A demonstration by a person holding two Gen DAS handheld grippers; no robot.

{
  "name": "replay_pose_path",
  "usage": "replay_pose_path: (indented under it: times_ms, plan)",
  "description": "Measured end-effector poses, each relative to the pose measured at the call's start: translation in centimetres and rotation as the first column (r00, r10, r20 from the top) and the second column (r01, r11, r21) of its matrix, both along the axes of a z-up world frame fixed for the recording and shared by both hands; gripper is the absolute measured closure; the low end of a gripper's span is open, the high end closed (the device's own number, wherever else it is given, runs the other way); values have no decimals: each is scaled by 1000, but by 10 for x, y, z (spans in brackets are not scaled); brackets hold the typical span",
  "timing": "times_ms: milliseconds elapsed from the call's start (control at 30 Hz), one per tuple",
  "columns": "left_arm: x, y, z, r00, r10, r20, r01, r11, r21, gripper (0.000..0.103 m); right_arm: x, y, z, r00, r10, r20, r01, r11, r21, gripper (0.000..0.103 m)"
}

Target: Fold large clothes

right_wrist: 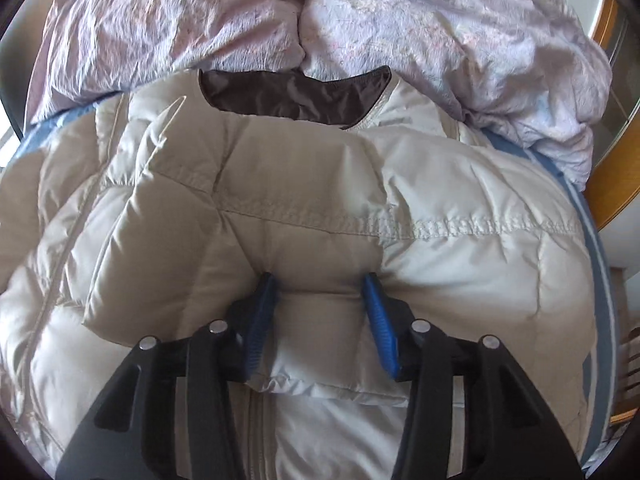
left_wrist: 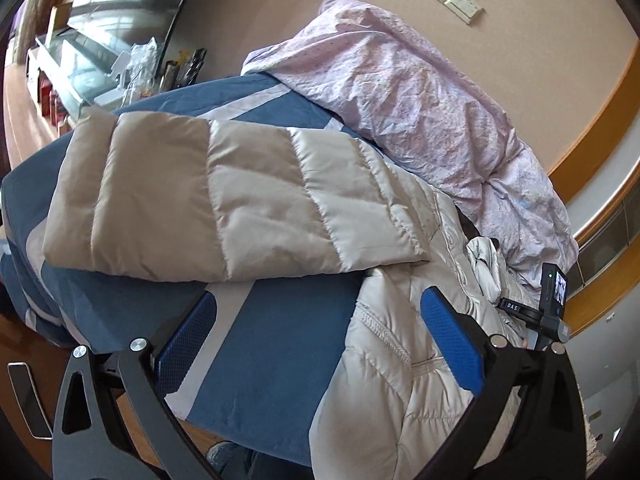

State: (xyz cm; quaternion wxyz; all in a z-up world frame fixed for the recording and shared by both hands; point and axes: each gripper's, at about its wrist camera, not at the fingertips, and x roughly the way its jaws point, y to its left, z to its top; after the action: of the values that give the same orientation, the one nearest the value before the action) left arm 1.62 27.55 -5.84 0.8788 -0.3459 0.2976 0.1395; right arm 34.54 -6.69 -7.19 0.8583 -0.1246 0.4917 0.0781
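Note:
A beige puffy down jacket (left_wrist: 248, 200) lies on the bed, one quilted part stretched to the left and its pale body (left_wrist: 400, 360) hanging over the near edge. My left gripper (left_wrist: 320, 320) hovers open and wide over the blue sheet and the jacket's edge, with nothing held. In the right wrist view the jacket (right_wrist: 460, 208) fills the frame, its dark brown collar lining (right_wrist: 296, 92) at the top. A folded-in sleeve (right_wrist: 304, 200) lies across the chest. My right gripper (right_wrist: 318, 286) points steeply down, its blue pads pressing a puffy ridge of that sleeve from both sides.
A crumpled pink duvet (left_wrist: 420, 92) is piled along the wall behind the jacket. The bed has a blue sheet (left_wrist: 280, 360) with grey stripes. A low cabinet (left_wrist: 72, 60) with clutter stands at far left, over wooden floor (left_wrist: 24, 128). A wooden frame (right_wrist: 608, 168) borders the right.

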Motion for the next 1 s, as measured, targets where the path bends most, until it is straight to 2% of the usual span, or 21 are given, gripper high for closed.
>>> replay_pose_path:
  times_ms: [167, 300, 433, 500, 567, 833, 1000]
  plan:
    - [-7, 17, -9, 996, 91, -6, -91, 994, -65, 1, 0, -3, 0, 1000, -7, -10, 7, 1000, 12, 55]
    - [-14, 32, -14, 984, 178, 13, -175, 976, -132, 1, 1, -6, 0, 1000, -7, -21, 8, 1000, 28, 54]
    - [-17, 47, -22, 969, 246, 11, -237, 947, -218, 7, 2, -6, 0, 1000, -6, -22, 6, 1000, 30, 54]
    - [-19, 54, -29, 961, 277, -6, -268, 923, -275, 14, 2, -7, 0, 1000, -4, -24, 5, 999, 32, 54]
    - [-23, 57, -37, 952, 306, -20, -295, 896, -333, 16, 2, -7, 0, 1000, -4, -25, 5, 999, 34, 54]
    - [-50, 67, -36, 874, 485, -34, -466, 816, -342, 19, 2, -7, 0, 1000, -4, -25, 5, 999, 40, 54]
    - [-50, 80, -34, 847, 529, -51, -514, 792, -328, 37, 2, -7, 0, 1000, -1, -26, 2, 999, 47, 53]
